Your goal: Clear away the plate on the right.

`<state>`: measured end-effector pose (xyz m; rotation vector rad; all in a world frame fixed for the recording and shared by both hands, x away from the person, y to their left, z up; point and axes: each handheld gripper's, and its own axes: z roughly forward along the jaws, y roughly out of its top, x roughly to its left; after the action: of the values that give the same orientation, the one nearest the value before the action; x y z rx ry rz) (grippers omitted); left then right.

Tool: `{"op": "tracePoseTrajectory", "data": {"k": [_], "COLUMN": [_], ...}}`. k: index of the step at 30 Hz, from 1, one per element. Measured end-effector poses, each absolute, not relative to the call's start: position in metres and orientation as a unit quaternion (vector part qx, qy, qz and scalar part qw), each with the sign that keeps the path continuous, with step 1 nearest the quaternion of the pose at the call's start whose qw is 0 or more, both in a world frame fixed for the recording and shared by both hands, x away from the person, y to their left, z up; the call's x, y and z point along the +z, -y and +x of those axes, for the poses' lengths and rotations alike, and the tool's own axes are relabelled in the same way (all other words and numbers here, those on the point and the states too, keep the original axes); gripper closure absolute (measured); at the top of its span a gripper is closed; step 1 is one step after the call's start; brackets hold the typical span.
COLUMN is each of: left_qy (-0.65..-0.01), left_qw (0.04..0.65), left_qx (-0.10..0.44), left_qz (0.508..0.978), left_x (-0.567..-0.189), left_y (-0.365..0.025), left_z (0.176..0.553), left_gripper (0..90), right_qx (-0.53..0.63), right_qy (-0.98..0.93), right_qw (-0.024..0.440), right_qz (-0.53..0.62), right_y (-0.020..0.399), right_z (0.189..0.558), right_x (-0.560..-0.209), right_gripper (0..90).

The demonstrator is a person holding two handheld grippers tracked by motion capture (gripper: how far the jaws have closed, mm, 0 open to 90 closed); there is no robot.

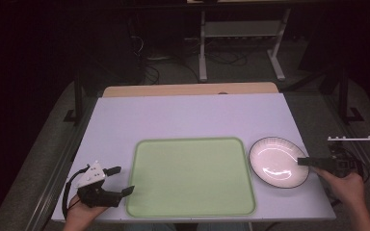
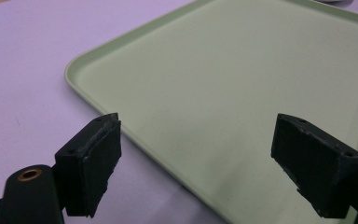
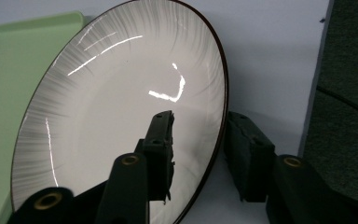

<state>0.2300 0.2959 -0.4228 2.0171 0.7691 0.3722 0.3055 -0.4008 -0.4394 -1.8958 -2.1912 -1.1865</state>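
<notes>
Under both claws lies the pale tabletop (image 1: 192, 115), the biggest thing. Next in size is the green tray (image 1: 191, 176), flat and bare, just ahead of the left claw (image 1: 118, 180). That claw's jaws stand wide apart, holding nothing, one over the tray's near edge. Smaller is the white plate (image 1: 274, 159), beside the tray. The right claw (image 3: 200, 140) is the nearer one: the plate's rim sits between its jaws, one above, one outside, not quite pinched.

Open worktop (image 1: 183, 115) beyond the bare green tray (image 1: 191, 176); the plate (image 1: 277, 161) sits just beside the tray's right rim, crowding that edge.
</notes>
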Motion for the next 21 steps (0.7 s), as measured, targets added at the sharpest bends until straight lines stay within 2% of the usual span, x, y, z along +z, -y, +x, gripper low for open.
{"op": "tracePoseTrajectory", "data": {"k": [3, 8, 21], "left_qy": [-0.313, -0.312, -0.313], "left_qw": [0.459, 0.458, 0.458], "left_qx": [0.15, 0.15, 0.15], "left_qz": [0.818, 0.819, 0.818], "left_x": [-0.423, -0.423, -0.423], "left_y": [-0.296, -0.296, -0.296], "left_z": [0.23, 0.23, 0.23], "left_gripper": [15.7, 15.7, 15.8], "right_qx": [-0.379, -0.386, -0.384], "right_qy": [0.691, 0.681, 0.676], "right_qw": [0.013, 0.024, 0.036], "right_qz": [-0.615, -0.622, -0.628], "right_y": [0.402, 0.406, 0.403], "right_z": [0.307, 0.308, 0.31], "right_x": [-0.44, -0.443, -0.451], "right_gripper": [67.2, 70.7, 74.1]}}
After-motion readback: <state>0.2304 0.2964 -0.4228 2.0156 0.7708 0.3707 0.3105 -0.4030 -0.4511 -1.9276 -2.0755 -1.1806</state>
